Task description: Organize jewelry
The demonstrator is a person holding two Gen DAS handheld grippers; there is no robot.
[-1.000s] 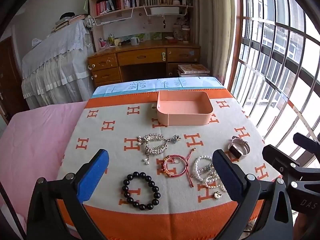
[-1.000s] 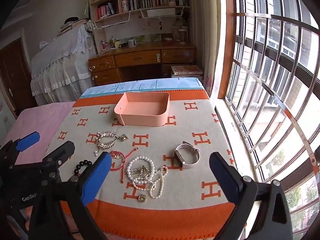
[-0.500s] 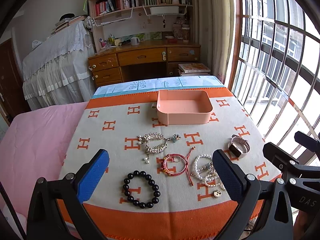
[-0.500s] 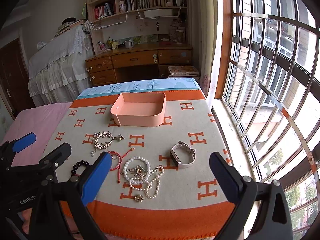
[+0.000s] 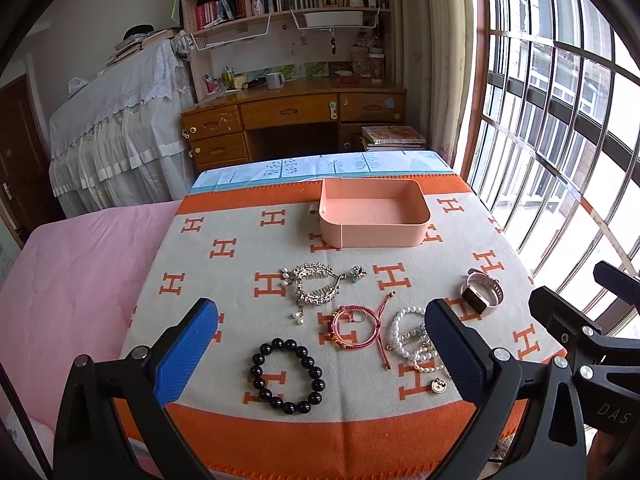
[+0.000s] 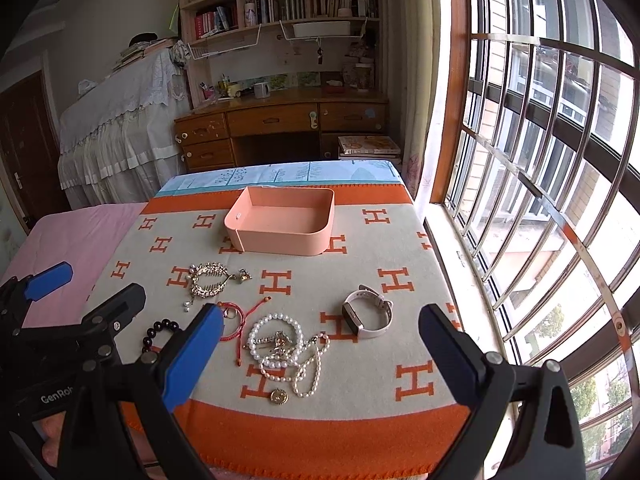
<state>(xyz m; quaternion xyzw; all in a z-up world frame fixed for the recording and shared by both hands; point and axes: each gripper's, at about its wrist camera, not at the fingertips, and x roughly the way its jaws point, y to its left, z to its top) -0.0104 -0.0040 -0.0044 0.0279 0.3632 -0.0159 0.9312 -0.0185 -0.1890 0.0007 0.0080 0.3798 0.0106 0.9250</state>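
An empty pink tray stands at the far side of an orange-and-cream blanket. Nearer lie a rhinestone hair comb, a red cord bracelet, a black bead bracelet, a tangle of pearl strands and a white watch. My left gripper hovers open above the black bracelet and cord bracelet. My right gripper hovers open above the pearls and watch. Neither holds anything.
The blanket covers a bed with a pink sheet at the left. A barred window runs along the right edge. A wooden desk and bookshelves stand beyond the bed's far end.
Both grippers have drawn back and risen slightly, so the jewelry and tray sit a little farther off. Nothing on the blanket has moved.
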